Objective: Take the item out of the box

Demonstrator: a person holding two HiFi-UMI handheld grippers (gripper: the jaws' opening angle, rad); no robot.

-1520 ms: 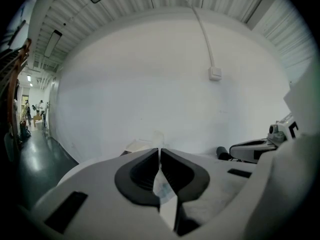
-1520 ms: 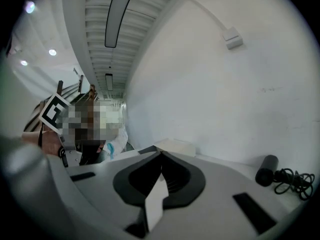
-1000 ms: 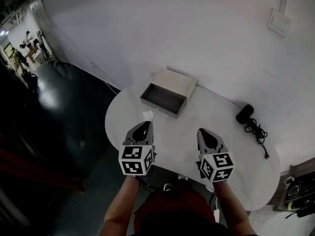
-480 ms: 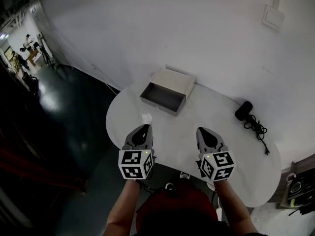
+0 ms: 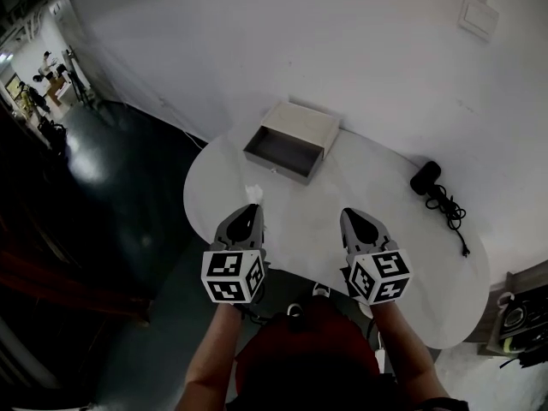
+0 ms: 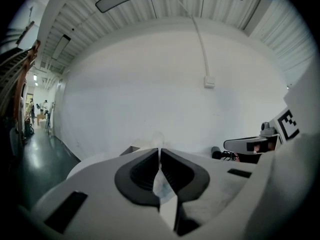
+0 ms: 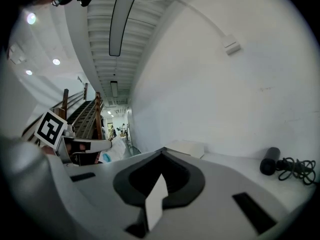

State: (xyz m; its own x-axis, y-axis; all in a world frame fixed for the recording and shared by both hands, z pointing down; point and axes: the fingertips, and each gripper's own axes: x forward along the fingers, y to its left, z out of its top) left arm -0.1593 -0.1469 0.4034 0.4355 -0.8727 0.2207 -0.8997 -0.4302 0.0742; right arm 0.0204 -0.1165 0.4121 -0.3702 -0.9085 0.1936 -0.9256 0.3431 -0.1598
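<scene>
A pale open box stands at the back of the white oval table, and its dark drawer part looks empty. The box also shows as a low shape in the left gripper view and as a flat lid in the right gripper view. My left gripper hovers over the table's near left, shut on a small crinkly white packet. That packet shows translucent between the nearly closed pads. My right gripper is level with it to the right, shut with nothing held.
A black cylinder-shaped device with a coiled black cable lies at the table's right back, also seen in the right gripper view. A white wall runs behind the table. Dark floor drops away to the left.
Both grippers now sit a little farther back from the box, toward the table's near edge. The left one still holds the white packet.
</scene>
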